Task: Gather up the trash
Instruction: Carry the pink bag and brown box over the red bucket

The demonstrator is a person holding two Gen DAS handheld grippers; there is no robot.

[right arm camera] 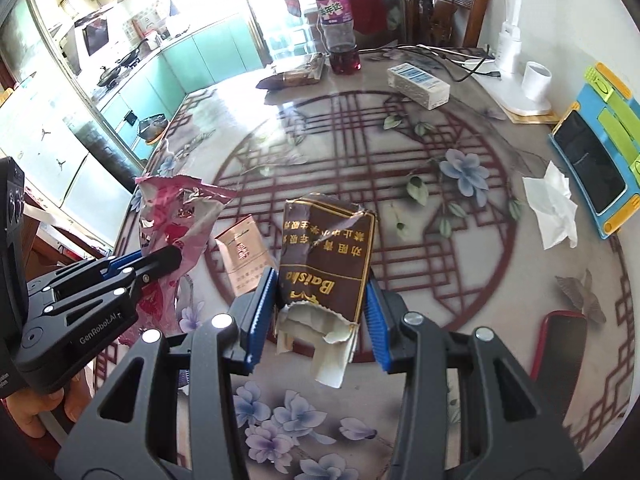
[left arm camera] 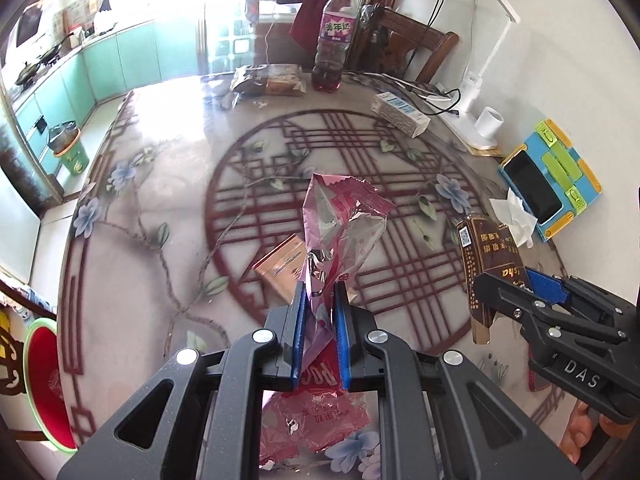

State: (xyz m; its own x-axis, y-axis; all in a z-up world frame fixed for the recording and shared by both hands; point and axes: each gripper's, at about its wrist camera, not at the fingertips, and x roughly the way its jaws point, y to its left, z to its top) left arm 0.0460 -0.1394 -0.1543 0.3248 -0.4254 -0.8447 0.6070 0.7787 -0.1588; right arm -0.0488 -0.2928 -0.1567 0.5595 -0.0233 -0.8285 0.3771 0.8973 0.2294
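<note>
Left tongs [left arm camera: 320,304] clamp a crumpled pink foil wrapper [left arm camera: 340,220], lifted above the surface [left arm camera: 168,200]; right tongs [right arm camera: 320,300] pinch a torn brown cigarette pack [right arm camera: 326,264], also raised. Just beyond the wrapper a tan cigarette pack [right arm camera: 240,256] lies flat. Right of it sits a crumpled tissue [right arm camera: 554,208]. Farther back stand a white box [right arm camera: 418,84] and purple-labelled bottle [right arm camera: 336,24].
</note>
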